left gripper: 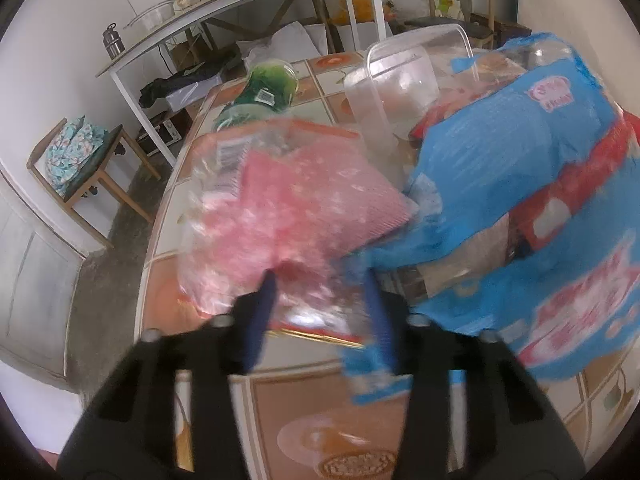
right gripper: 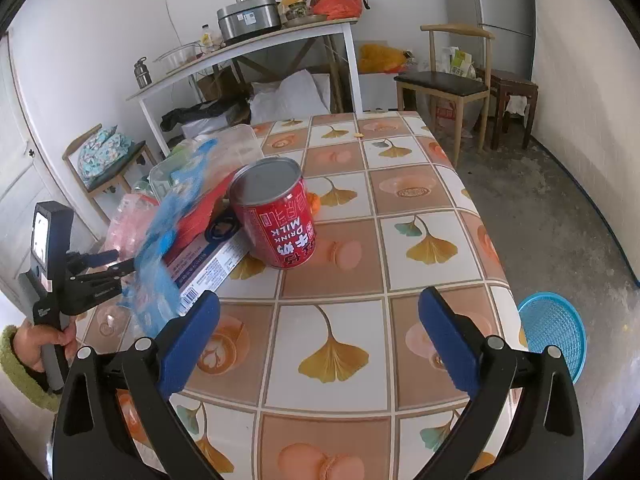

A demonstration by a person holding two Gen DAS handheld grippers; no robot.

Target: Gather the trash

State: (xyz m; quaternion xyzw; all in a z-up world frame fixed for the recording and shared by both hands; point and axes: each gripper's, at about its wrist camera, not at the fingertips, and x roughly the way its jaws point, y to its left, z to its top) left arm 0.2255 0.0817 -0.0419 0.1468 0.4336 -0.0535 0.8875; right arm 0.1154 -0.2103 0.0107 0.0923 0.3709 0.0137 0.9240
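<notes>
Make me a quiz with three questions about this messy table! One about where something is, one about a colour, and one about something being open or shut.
1. Where is the blue basket?
A) on the floor beside the table
B) on a chair
C) hanging on the wall

2. What colour is the milk can?
A) green
B) yellow
C) red

3. How is the right tool?
A) shut on the can
B) open, holding nothing
C) shut on a wrapper

Answers:
1 A, it sits on the grey floor by the table's edge.
2 C, its side is red with white letters.
3 B, its jaws stand wide apart over bare tablecloth.
</notes>
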